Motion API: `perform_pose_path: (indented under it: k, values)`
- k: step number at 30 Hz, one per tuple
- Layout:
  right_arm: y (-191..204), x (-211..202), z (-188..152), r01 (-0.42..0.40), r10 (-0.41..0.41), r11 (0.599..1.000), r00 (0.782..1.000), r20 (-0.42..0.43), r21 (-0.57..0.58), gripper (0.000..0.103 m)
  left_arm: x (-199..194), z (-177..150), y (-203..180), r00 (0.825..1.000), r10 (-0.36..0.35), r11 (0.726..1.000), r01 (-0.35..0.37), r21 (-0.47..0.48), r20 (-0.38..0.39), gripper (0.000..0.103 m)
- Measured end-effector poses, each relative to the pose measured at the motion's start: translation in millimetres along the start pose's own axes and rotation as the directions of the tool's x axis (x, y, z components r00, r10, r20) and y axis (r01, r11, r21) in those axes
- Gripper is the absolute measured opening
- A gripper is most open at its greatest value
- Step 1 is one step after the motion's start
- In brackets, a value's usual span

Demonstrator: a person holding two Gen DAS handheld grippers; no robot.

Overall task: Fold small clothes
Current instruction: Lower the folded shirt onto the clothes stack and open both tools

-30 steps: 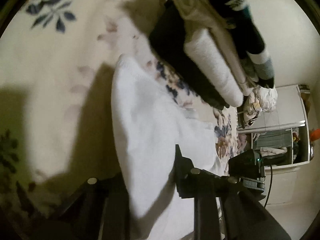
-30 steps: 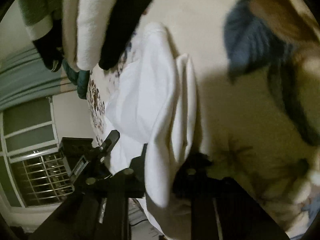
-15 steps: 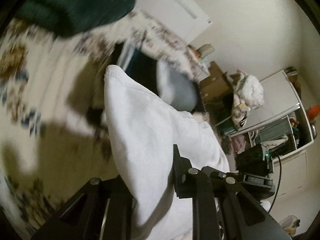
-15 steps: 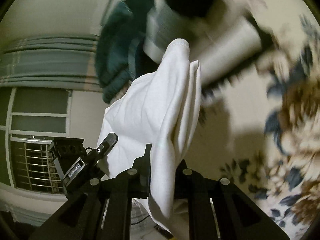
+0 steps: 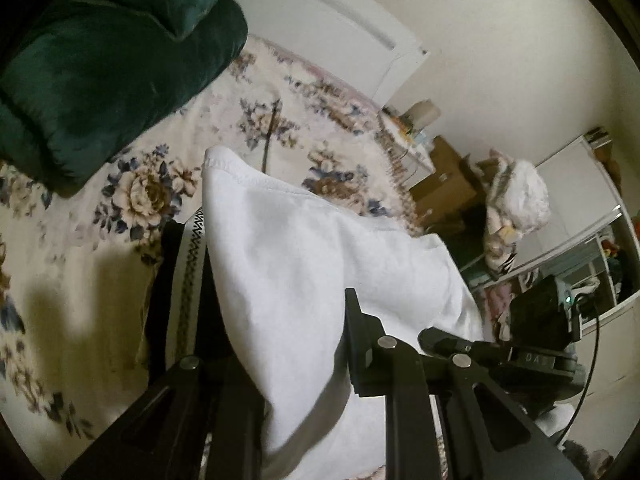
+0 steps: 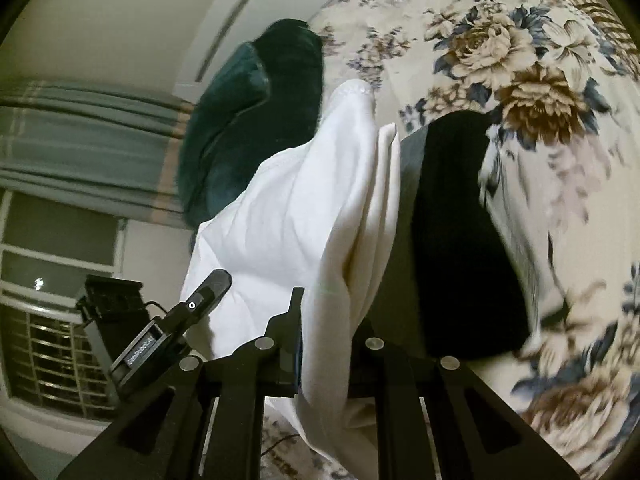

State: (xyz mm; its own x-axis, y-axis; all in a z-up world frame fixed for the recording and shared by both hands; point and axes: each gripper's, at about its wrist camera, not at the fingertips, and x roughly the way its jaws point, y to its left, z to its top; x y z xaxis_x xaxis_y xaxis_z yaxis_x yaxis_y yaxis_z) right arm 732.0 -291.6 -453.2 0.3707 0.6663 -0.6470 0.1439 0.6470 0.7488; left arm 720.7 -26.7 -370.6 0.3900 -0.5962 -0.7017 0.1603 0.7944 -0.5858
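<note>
A white garment hangs stretched between both grippers above a floral bedspread. My left gripper is shut on one end of it. In the right wrist view my right gripper is shut on the bunched other end of the white garment. A folded black garment with a patterned grey band lies on the bed below the white one; it also shows in the right wrist view. The other gripper shows in each view.
A dark green cushion lies on the bed at the far side, also in the right wrist view. Beyond the bed edge stand cardboard boxes, a heap of laundry and a shelf unit. A window with curtains is at the left.
Both grippers have swung with the white garment away from a pile of rolled clothes, and now face the green cushion and the folded black garment.
</note>
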Motion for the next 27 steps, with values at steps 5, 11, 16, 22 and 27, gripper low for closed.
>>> perform_pose_path:
  k: [5,11,16,22,27]
  values:
    - [-25.3,34.4,21.5,0.106,-0.106,0.994,0.993,-0.044,-0.008,0.013,40.8,-1.0,12.9,0.990,0.106,0.994,-0.104,0.026,-0.092,0.018]
    - [-21.8,38.6,17.4,0.235,-0.237,0.970,0.971,-0.040,-0.056,0.025,27.4,-3.3,-5.5,0.965,0.261,0.961,-0.257,0.104,-0.031,0.028]
    - [-1.8,21.4,5.4,0.446,-0.445,0.885,0.895,0.041,-0.133,0.066,3.2,-8.3,-17.2,0.941,0.334,0.935,-0.338,0.111,0.052,0.068]
    - [29.4,-7.3,-35.5,0.656,-0.634,0.718,0.755,0.171,-0.233,0.103,-29.0,-28.2,-40.7,0.904,0.414,0.895,-0.426,0.132,0.109,0.103]
    - [49.1,-31.4,-78.4,0.738,-0.698,0.633,0.675,0.238,-0.233,0.103,-51.3,-51.4,-66.3,0.876,0.469,0.864,-0.481,0.151,0.109,0.103]
